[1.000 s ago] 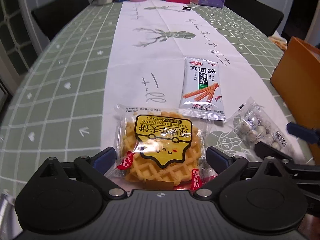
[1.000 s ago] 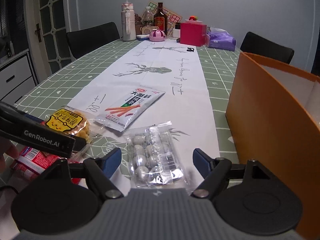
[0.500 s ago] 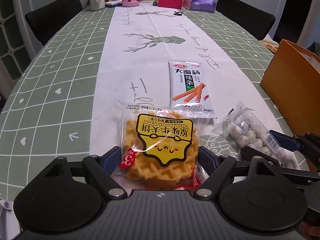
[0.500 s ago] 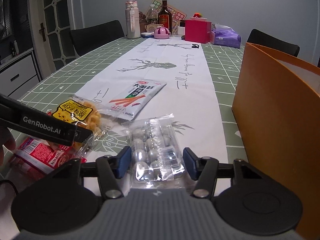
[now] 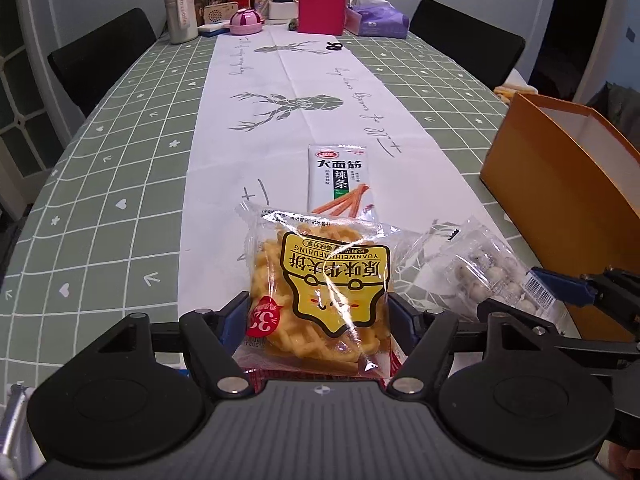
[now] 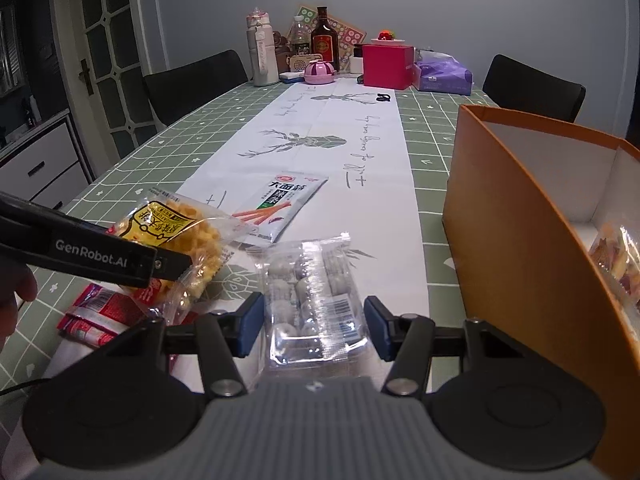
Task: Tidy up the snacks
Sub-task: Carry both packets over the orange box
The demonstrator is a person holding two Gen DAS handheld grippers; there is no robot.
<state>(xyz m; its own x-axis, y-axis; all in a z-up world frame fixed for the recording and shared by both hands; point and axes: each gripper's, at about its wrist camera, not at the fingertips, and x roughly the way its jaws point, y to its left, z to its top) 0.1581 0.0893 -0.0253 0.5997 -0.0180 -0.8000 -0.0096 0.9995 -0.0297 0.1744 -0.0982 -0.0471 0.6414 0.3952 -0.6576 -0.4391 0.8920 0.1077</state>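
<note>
"YUANWEIHUAFUBING" runs upside down on the waffle packet (image 5: 320,292); "GenRobot.AI" marks the left gripper (image 6: 96,254) at nine o'clock; "大面筋 辣条" labels the strip packet (image 5: 338,178).

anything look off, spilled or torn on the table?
Nothing spilled or torn. The waffle pack sits tilted, far end raised, in the left hand-held gripper, whose jaws are closing. One red packet lies crumpled by the table edge.

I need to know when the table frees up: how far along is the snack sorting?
One snack already lies in the orange box. Left claw is closing on the waffle pack; right claw holds the clear pack. The spicy-strip packet and red packet remain.
</note>
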